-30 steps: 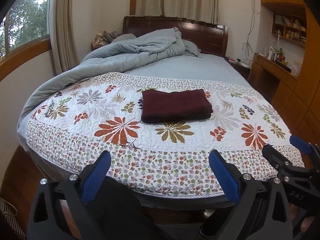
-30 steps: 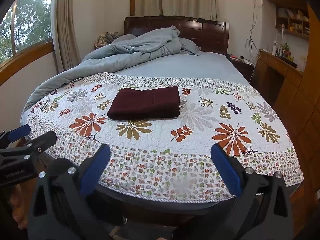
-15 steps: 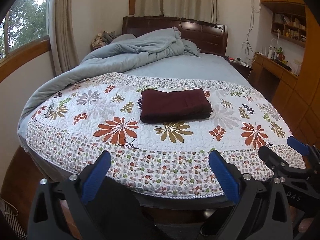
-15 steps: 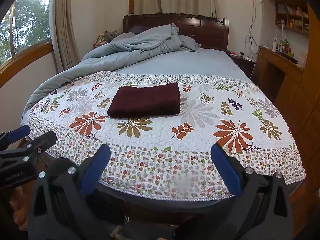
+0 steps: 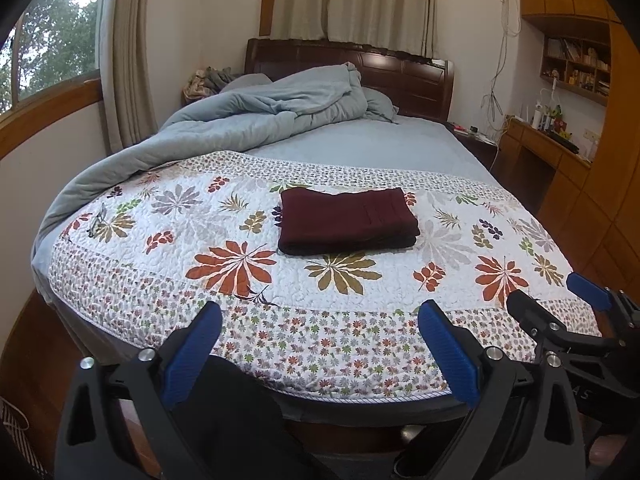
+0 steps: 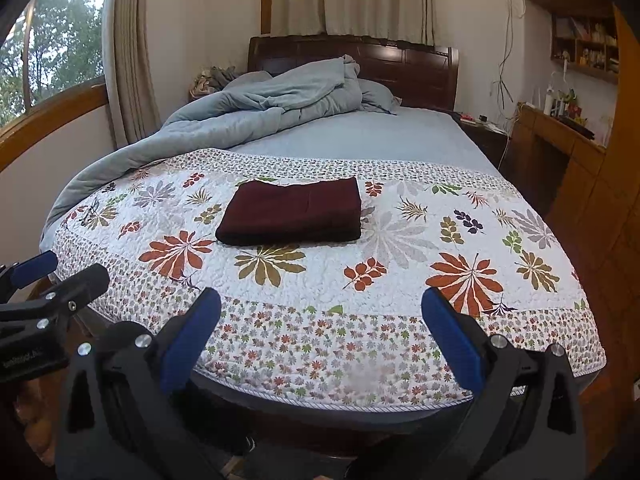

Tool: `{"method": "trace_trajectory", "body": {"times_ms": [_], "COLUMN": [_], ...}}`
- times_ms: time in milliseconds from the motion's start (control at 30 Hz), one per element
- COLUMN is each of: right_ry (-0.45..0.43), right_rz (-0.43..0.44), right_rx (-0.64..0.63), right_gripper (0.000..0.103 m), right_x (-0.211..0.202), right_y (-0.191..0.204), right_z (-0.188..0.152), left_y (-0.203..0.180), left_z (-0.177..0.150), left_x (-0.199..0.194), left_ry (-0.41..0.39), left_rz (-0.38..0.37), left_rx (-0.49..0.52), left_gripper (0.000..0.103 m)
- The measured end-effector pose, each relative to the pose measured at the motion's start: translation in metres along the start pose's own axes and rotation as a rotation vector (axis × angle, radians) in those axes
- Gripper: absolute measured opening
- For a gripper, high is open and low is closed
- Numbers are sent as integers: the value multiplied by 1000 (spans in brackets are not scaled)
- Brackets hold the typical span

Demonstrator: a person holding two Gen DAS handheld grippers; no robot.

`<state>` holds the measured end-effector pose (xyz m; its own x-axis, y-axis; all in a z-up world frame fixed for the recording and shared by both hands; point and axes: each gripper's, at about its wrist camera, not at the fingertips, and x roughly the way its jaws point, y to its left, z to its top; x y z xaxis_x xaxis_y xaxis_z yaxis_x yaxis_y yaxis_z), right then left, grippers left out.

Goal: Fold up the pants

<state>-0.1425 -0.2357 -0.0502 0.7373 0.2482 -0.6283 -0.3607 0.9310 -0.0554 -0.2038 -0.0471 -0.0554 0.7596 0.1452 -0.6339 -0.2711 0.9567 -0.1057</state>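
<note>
- The pants [image 5: 347,221] lie folded into a flat dark maroon rectangle on the floral quilt [image 5: 248,264], roughly at the middle of the quilt's width and a little toward 12 o'clock from its centre.
- In the right wrist view the same pants [image 6: 292,211] sit toward 11 o'clock from the frame centre, with their long edges running across the bed.
- The left gripper [image 5: 320,344] is held off the foot of the bed at 6 o'clock, well apart from the pants; its two blue-padded fingers [image 5: 194,354] are spread wide with nothing between them.
- The right gripper [image 6: 322,342] is likewise at the foot of the bed, jaws spread wide and empty, its blue pads [image 6: 452,344] framing the quilt's near border.
- Each gripper shows in the other's view: the right gripper [image 5: 560,308] appears at 4 o'clock in the left wrist view, and the left gripper [image 6: 60,276] at 8 o'clock in the right wrist view. They are side by side and not touching.
- The quilt covers the near half of the bed; its small-flower border [image 6: 320,344] hangs over the foot edge.
- Beyond the quilt, toward 12 o'clock, a grey-blue duvet [image 5: 264,116] is bunched up against the dark wooden headboard [image 5: 400,68] and trails down the bed's left side.
- A window [image 5: 52,48] stands at 10 o'clock, and a wooden desk [image 5: 548,144] with small items on it at 2 o'clock.
</note>
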Motion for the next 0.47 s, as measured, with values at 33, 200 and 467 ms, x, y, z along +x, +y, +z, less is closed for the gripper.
{"method": "trace_trajectory", "body": {"times_ms": [33, 200, 467], "right_ry": [1, 1, 25], "right_rz": [0, -2, -2], "right_rx": [-1, -11, -20], "right_gripper": [100, 100, 100], "right_x": [1, 6, 20], "right_y": [1, 5, 11], "right_z": [0, 3, 4], "left_y": [1, 12, 24], "left_z": [0, 0, -2], "left_x": [0, 5, 12], "left_ry": [2, 27, 35], "left_rz": [1, 9, 43], "left_rx": [-3, -24, -35], "left_gripper": [99, 99, 99]}}
